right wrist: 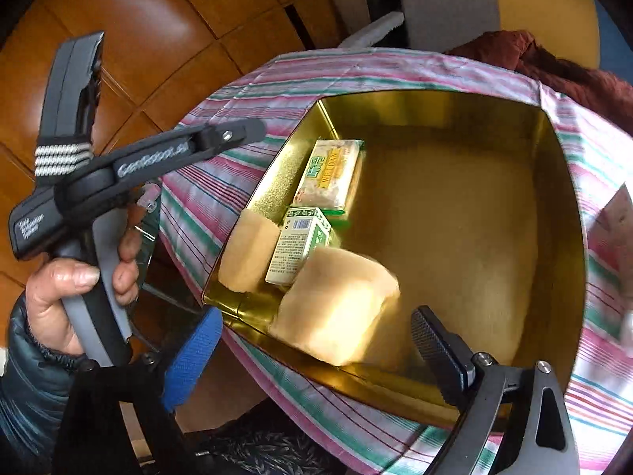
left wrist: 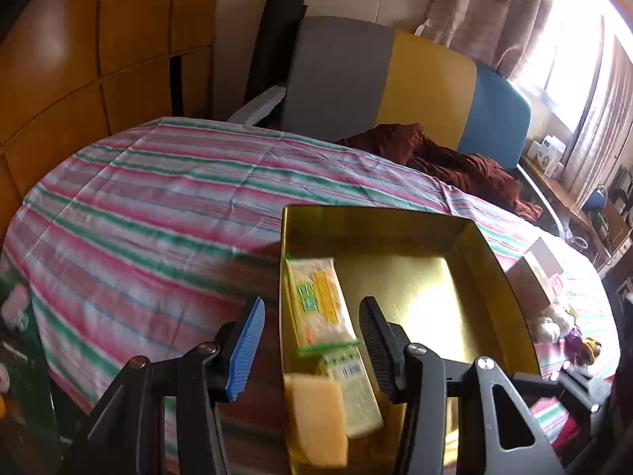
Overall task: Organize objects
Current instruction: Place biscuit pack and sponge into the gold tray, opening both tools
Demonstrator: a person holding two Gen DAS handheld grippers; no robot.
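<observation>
Gold tin [right wrist: 561, 182] already holds a snack packet [right wrist: 330, 174], small carton [right wrist: 298, 243] and two yellow sponges [right wrist: 336, 308]. I see both grippers' jaws apart, empty, at six o'clock; more clutter waits at three o'clock [left wrist: 554, 312].

A pink, green and white striped cotton bedspread [left wrist: 158, 206] covers a bed. A crumpled rust-brown cloth [left wrist: 455, 158] lies near a padded headboard in grey, yellow and blue panels [left wrist: 399, 83]. Glossy orange wooden cabinets [left wrist: 79, 47] stand left; pale curtains [left wrist: 494, 12] frame a bright window.
</observation>
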